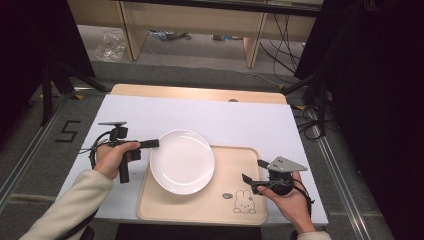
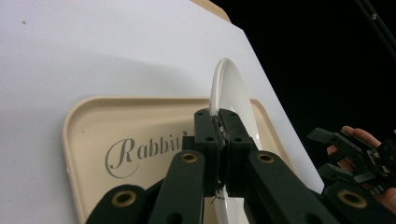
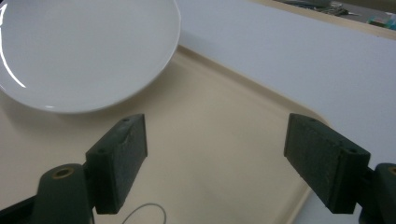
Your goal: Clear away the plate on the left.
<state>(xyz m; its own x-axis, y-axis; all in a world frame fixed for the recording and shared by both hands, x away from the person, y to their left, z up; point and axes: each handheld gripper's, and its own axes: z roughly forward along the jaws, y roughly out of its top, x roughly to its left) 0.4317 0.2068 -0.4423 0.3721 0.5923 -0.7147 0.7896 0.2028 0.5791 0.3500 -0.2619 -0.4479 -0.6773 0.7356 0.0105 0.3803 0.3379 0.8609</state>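
Note:
A round white plate (image 1: 182,161) hangs over the left part of a beige tray (image 1: 235,172), slightly overhanging the tray's left edge. My left gripper (image 1: 154,143) is shut on the plate's left rim (image 2: 223,93); its jaws pinch the rim edge-on in the left gripper view. The tray (image 2: 116,119) carries the word "Rabbit" and a rabbit drawing (image 1: 244,202). My right gripper (image 1: 254,171) stands open over the tray's right side, jaws wide apart with nothing between them. The plate (image 3: 79,51) lies ahead and left of it, above the tray (image 3: 224,140).
The tray rests on a white table top (image 1: 225,117) with a wooden strip along its far edge. Bare white surface lies behind and left of the tray. Dark curtains, cables and wooden furniture legs stand beyond the table.

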